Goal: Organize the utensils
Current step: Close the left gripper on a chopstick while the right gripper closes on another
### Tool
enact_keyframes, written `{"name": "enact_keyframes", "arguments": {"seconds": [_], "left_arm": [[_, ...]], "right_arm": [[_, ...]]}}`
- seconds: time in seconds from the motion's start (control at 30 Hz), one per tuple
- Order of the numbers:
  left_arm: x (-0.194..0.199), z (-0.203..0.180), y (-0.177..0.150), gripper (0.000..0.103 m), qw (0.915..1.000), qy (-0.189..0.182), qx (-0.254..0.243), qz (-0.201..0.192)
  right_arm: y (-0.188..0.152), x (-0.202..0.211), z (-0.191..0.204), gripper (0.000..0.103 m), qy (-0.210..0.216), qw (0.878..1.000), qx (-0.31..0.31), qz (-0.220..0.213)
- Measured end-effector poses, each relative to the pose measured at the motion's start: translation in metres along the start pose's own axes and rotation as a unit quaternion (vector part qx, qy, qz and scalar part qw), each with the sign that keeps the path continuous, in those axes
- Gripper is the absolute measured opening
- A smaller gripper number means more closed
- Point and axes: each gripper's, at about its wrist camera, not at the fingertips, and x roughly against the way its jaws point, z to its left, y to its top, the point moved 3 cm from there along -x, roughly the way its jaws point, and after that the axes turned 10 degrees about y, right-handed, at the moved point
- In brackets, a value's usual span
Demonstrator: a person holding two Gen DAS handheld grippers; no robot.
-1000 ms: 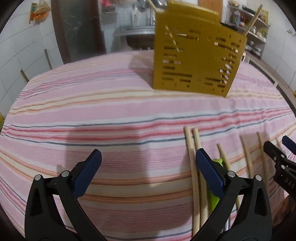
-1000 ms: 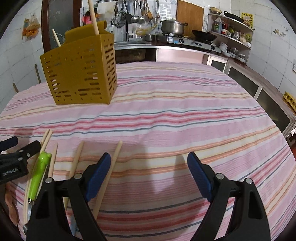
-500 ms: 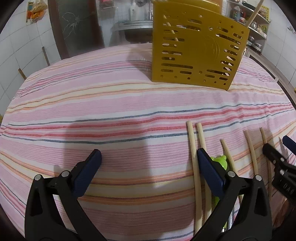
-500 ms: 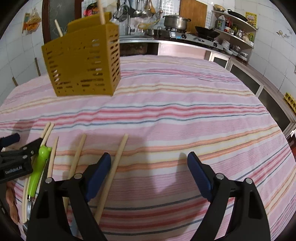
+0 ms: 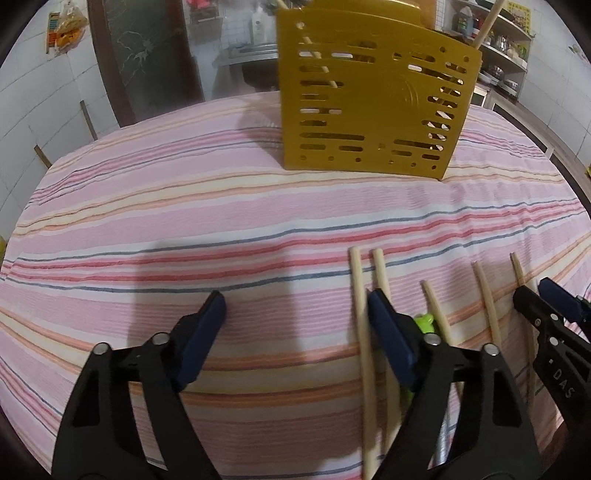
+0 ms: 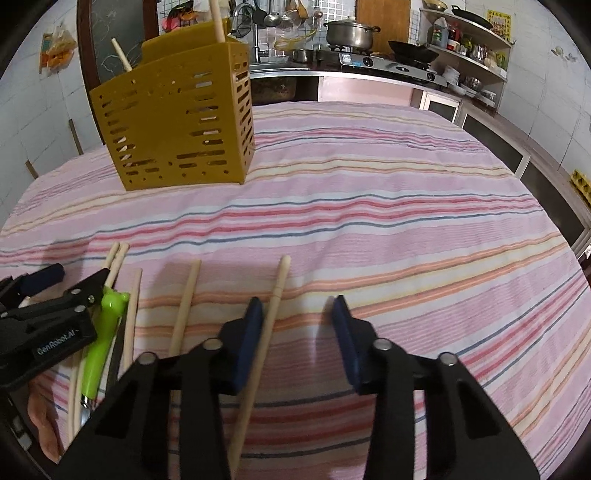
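Several wooden chopsticks lie side by side on the striped cloth, together with a green-handled utensil. Behind them stands a yellow slotted holder with chopsticks upright in it. My right gripper is closing. One chopstick lies between its jaws beside the left pad, and the right pad is clear of it. My left gripper is also closing. A chopstick lies just inside its right finger, unpressed.
The cloth-covered table drops off at the right, where low cabinets stand. A counter with a stove and pot runs behind the table. A dark door is at the back left. Open cloth stretches to the right of the chopsticks.
Both grippers' jaws have narrowed, the right one much more than the left. Neither hand has shifted noticeably, and the chopsticks lie as before.
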Motion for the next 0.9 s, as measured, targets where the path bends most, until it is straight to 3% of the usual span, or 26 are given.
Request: {"name": "enact_keyframes", "arguments": {"seconds": [0.17, 0.43, 0.5, 0.57, 0.9], "left_arm": [[0.001, -0.012, 0.008, 0.051, 1.0, -0.005, -0.008, 0.0], [0.004, -0.02, 0.011, 0.029, 0.9996, -0.02, -0.016, 0.006], [0.002, -0.019, 0.014, 0.02, 0.9996, -0.023, -0.015, 0.007], [0.003, -0.021, 0.016, 0.007, 0.9995, -0.028, -0.012, 0.009], [0.012, -0.024, 0.018, 0.005, 0.9997, -0.023, -0.01, -0.001]], "right_arm": [[0.005, -0.004, -0.003, 0.027, 0.001, 1.0, -0.007, 0.002], [0.012, -0.011, 0.001, 0.017, -0.004, 1.0, -0.007, 0.006], [0.013, -0.011, 0.001, 0.01, -0.002, 1.0, -0.008, 0.004], [0.014, -0.009, 0.0, 0.009, 0.0, 1.0, -0.01, 0.002], [0.018, -0.001, 0.0, 0.007, 0.015, 1.0, -0.008, -0.016]]}}
